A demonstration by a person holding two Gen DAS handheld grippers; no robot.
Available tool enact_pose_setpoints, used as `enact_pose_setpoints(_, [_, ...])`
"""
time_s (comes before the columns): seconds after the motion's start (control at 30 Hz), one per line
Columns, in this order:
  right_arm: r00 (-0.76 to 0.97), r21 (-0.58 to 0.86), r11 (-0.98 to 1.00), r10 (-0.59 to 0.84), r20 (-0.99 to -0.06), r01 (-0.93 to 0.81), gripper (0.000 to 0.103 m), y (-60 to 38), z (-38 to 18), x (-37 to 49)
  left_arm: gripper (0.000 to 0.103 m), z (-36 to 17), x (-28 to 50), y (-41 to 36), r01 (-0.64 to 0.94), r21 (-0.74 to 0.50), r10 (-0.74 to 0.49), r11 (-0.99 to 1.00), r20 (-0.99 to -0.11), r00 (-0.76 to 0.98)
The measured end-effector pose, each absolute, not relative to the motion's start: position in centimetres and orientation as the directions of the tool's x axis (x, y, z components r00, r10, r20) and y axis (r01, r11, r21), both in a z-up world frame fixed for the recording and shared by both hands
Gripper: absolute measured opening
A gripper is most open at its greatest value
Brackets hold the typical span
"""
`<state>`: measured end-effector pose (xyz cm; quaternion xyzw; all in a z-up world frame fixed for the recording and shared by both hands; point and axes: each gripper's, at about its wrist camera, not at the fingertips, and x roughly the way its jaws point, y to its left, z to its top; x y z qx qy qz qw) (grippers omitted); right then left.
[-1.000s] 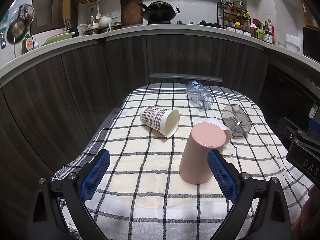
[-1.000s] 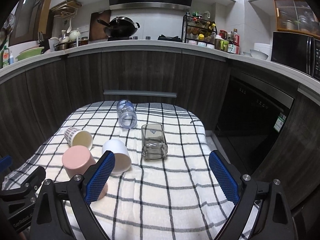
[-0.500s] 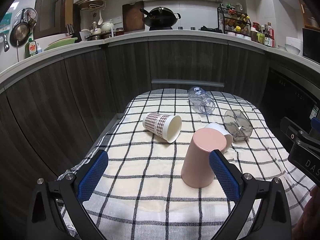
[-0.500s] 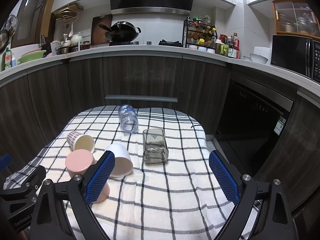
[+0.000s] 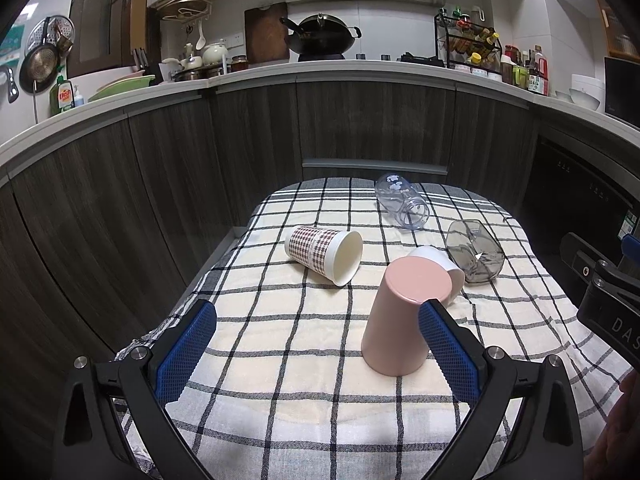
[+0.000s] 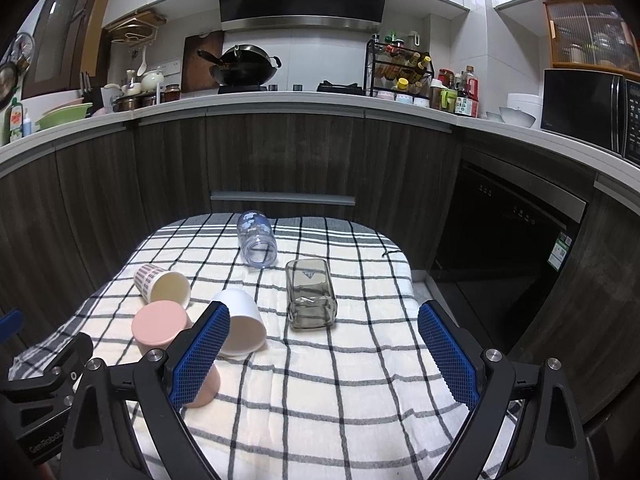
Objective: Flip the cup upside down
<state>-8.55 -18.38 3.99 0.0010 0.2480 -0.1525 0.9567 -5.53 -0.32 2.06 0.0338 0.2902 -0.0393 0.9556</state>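
Observation:
A pink cup [image 5: 398, 316] stands upside down on the checked cloth, also in the right wrist view [image 6: 160, 324]. A checked paper cup [image 5: 324, 254] [image 6: 162, 288], a white cup [image 5: 438, 270] [image 6: 240, 326], a clear blue glass [image 5: 402, 206] [image 6: 258, 242] and a grey square glass [image 5: 474, 250] [image 6: 310, 294] all lie on their sides. My left gripper [image 5: 316, 356] is open and empty, its right finger just beside the pink cup. My right gripper [image 6: 324, 356] is open and empty above the cloth's near right part.
The table under the checked cloth [image 5: 280, 344] stands in front of dark wood kitchen cabinets [image 5: 372, 128]. A dishwasher front [image 6: 516, 220] is on the right. The counter above carries a wok, bottles and dishes.
Both grippers have drawn back and risen a little from the cups. The pink cup stays upside down where it stood. Nothing was taken hold of.

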Motion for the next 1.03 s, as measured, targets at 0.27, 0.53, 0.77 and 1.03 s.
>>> enact_pose_setpoints(0.27, [0.833, -0.072, 0.953, -0.292, -0.47, 0.294, 0.095, -18.22, 4.11, -8.58, 0.103, 2.3, -5.79, -0.39, 0.096, 0.04, -0.058, 0.995, -0.55, 0.833])
enact_pose_setpoints(0.53, [0.833, -0.07, 0.953, -0.293, -0.47, 0.295, 0.095, -18.0, 4.22, -8.58, 0.103, 2.43, -5.83, -0.33, 0.097, 0.031, -0.064, 0.995, -0.55, 0.832])
enact_pose_setpoints(0.77, [0.833, -0.069, 0.953, -0.292, -0.47, 0.294, 0.095, -17.97, 4.17, -8.65, 0.103, 2.4, -5.67, -0.05, 0.094, 0.012, -0.071, 0.995, -0.561, 0.825])
enact_pose_setpoints(1.03, [0.833, -0.07, 0.953, -0.292, -0.47, 0.295, 0.095, -18.0, 4.17, -8.65, 0.103, 2.35, -5.78, -0.2, 0.095, 0.021, -0.068, 0.995, -0.556, 0.828])
